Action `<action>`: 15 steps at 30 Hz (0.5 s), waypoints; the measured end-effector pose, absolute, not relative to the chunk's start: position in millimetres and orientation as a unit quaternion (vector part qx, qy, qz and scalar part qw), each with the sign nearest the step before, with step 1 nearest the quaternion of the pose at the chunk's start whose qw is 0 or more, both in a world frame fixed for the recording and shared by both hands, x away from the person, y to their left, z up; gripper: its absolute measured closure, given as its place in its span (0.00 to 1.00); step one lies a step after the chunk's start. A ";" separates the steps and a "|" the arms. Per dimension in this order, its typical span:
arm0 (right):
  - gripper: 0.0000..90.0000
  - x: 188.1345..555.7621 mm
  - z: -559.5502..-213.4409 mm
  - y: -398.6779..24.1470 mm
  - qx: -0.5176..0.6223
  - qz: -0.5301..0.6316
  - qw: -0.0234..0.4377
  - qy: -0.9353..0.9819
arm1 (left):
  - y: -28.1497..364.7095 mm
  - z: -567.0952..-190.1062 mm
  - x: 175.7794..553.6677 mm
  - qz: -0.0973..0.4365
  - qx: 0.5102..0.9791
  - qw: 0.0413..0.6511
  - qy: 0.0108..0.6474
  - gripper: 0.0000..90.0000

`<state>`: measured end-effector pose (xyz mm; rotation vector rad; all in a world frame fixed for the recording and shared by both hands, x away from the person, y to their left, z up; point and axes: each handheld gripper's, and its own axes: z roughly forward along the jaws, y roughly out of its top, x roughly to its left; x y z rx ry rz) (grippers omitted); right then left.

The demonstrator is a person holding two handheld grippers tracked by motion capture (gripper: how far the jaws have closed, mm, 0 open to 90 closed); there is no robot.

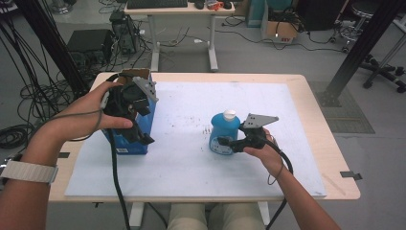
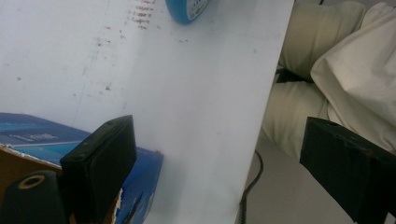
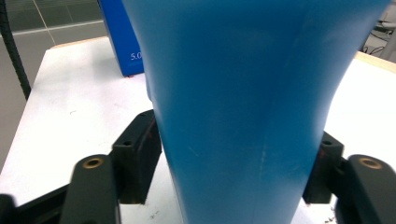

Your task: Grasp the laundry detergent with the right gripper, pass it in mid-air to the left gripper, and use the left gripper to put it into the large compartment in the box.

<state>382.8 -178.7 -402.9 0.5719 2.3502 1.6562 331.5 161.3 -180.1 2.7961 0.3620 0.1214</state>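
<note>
At the left of the table [image 1: 316, 143], covered by a white sheet [image 1: 191, 158], stands a blue box [image 1: 143, 125] with an open, torn cardboard top. The left gripper [image 1: 143, 139] hangs over the box's near side, tilted down toward the person, its jaws spread wide with nothing between them. In the left gripper view one jaw sits just beside the box's torn rim while the other hangs out past the table edge, over the person's lap. That placement looks like readiness: the left hand [image 1: 91, 115] seems to be waiting by the box, perhaps to steady it or its flap, though it grips nothing at present.

Near the middle of the sheet, well apart from the box, a blue bottle [image 1: 224, 134] with a white cap [image 1: 230, 114] stands upright. The right gripper [image 1: 225, 142] comes in level from the right and pinches the bottle low on its body; in the right gripper view both pads [image 3: 140, 158] press the blue sides. A low, level grip keeps the bottle upright and leaves the cap free, which suits lifting it, probably toward the open box. Small dark specks dot the sheet between box and bottle.
</note>
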 end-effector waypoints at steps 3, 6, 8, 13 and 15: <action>0.42 382.5 -403.0 -178.6 0.193 0.562 0.107 0.797 | 160.9 -179.8 331.8 0.042 0.978 0.159 0.125 0.12; 0.44 383.1 -403.2 -179.7 0.195 0.565 0.107 0.795 | 160.7 -179.8 331.8 0.042 0.978 0.160 0.125 0.12; 0.45 383.0 -403.6 -180.2 0.196 0.565 0.107 0.794 | 160.9 -179.8 332.0 0.042 0.978 0.159 0.125 0.12; 0.45 383.5 -403.7 -180.3 0.194 0.565 0.107 0.795 | 161.4 -180.4 331.8 0.042 0.978 0.160 0.127 0.13; 0.45 383.8 -403.8 -180.1 0.191 0.565 0.106 0.795 | 161.4 -180.2 331.9 0.041 0.978 0.160 0.126 0.13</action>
